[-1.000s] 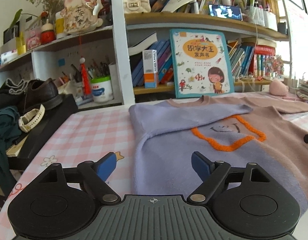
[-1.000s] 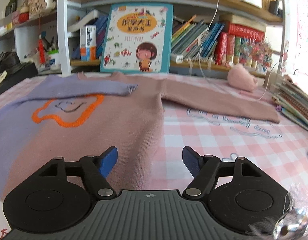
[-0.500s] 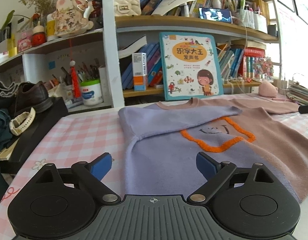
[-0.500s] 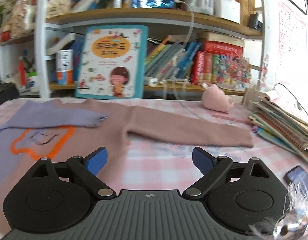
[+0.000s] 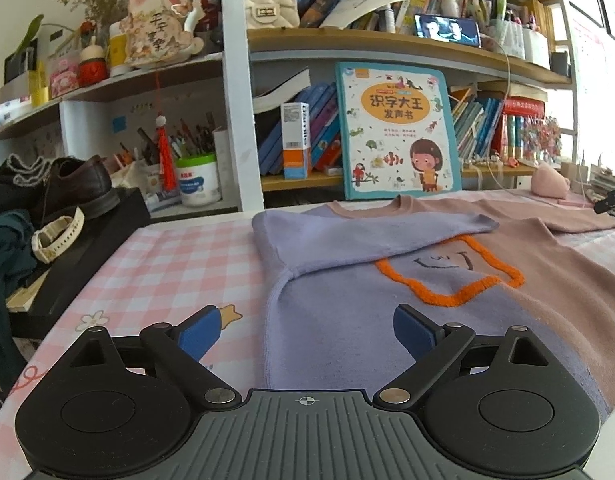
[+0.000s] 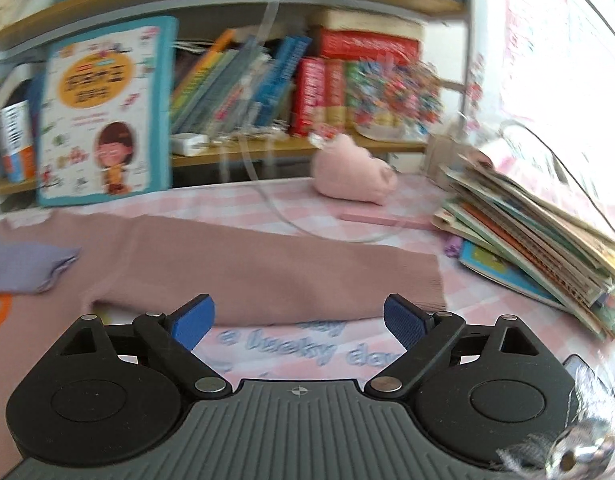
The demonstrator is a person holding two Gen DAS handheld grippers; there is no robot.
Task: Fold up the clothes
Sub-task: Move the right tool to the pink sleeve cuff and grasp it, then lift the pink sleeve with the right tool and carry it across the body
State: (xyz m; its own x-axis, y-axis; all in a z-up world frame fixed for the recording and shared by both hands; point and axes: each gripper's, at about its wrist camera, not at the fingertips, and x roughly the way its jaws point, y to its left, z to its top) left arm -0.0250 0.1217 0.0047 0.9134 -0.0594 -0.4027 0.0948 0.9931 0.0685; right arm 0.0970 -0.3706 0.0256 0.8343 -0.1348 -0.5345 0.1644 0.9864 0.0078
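The lilac-and-dusty-pink knit sweater is lying flat on the pink checked tablecloth, its lilac sleeve folded across the chest and its pink sleeve stretching toward the leaning stack of books. Both the left gripper and right gripper are hovering spread wide, holding nothing. A low grab on the pink sleeve is risking pinching tablecloth too.

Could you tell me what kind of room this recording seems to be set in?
Probably a home study or child's room: crowded bookshelves, a children's picture book propped behind a checked table, and a pen pot.
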